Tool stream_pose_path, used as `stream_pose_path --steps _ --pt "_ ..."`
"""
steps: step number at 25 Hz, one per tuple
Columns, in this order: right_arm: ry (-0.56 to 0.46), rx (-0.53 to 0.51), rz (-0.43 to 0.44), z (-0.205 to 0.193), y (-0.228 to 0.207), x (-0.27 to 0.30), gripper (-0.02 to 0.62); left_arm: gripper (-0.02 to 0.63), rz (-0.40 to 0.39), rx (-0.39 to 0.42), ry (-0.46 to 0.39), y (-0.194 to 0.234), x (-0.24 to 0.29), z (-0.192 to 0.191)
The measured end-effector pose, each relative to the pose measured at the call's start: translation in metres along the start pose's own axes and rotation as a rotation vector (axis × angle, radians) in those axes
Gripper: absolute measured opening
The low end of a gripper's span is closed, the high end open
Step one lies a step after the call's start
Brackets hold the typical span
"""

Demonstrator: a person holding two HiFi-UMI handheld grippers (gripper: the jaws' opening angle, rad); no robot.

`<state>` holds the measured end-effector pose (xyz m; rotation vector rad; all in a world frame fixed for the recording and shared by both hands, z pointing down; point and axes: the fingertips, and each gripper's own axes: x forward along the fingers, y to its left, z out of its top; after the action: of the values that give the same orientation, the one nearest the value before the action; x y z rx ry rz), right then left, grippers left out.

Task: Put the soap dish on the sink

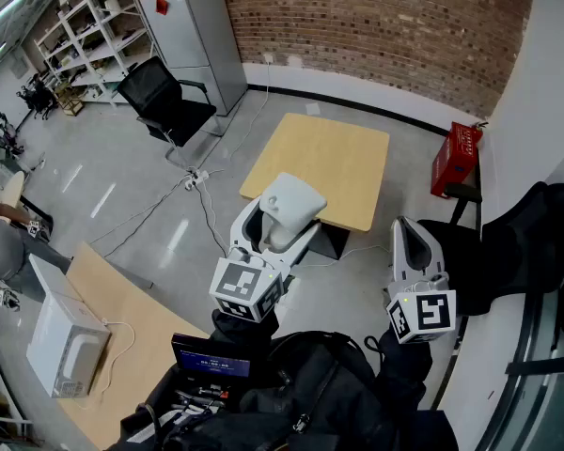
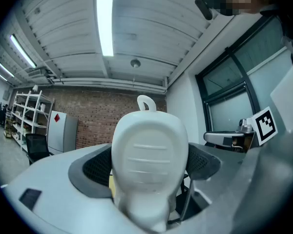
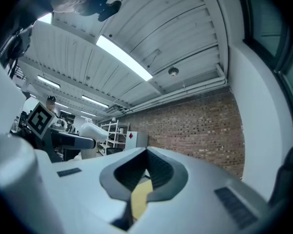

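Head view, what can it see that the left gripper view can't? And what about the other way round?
Only the head view shows the red box by the wall and the white box-shaped machine on the desk. Only the left gripper view shows the ceiling, with its long light and a small round fitting. Both show the white soap dish clamped in the left gripper, the brick wall, the grey cabinet and the black chair.
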<state>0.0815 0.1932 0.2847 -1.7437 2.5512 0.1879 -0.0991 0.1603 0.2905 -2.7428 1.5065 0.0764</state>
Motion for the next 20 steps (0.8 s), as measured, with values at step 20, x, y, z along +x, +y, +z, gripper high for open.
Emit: stream_pose_path --steps 20 --pt "0.038 -0.006 0.019 -0.017 -0.013 0.000 0.005 0.454 0.018 -0.003 0.026 -0.005 0.014 -0.012"
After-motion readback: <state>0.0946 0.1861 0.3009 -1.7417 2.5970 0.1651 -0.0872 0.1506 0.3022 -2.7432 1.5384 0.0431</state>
